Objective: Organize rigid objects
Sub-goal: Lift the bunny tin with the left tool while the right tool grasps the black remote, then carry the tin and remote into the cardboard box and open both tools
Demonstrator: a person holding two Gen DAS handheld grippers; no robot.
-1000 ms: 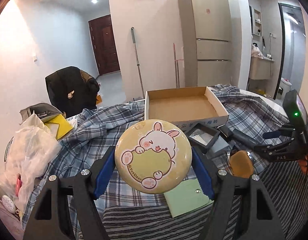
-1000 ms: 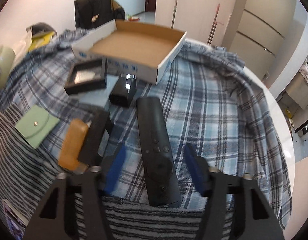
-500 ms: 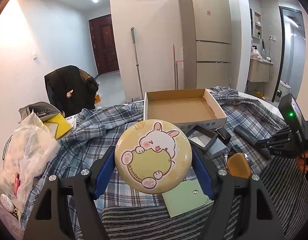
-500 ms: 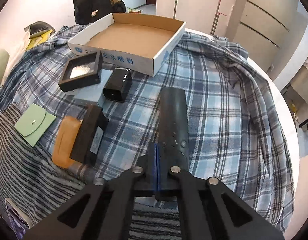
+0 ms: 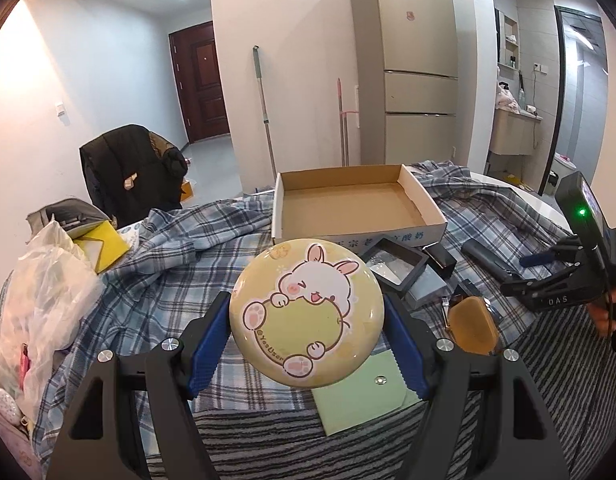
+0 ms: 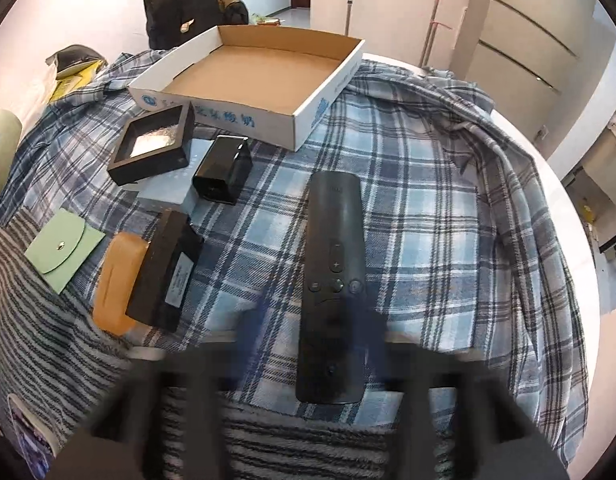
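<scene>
My left gripper (image 5: 306, 320) is shut on a round yellow tin (image 5: 308, 312) with a white rabbit on its lid, held above the cloth. A black remote (image 6: 333, 280) lies on the plaid cloth, also seen in the left wrist view as the remote (image 5: 487, 258). My right gripper (image 6: 313, 332) is blurred and its jaws are opening. The near end of the remote lies between them and the pads do not press on it. The same right gripper (image 5: 527, 276) shows at the right edge of the left wrist view. An open cardboard box (image 6: 327, 92) stands at the back.
Left of the remote lie a black picture frame (image 6: 152, 146), a black charger (image 6: 222, 174), a flat black block (image 6: 166, 272), an orange case (image 6: 116, 280) and a green pouch (image 6: 62, 248). A plastic bag (image 5: 40, 300) sits far left. The round table edge (image 6: 567, 216) curves on the right.
The right gripper stood apart around the remote, closed fully, and now spreads again; the remote lies straighter than a second ago. The left gripper and the tin have kept still.
</scene>
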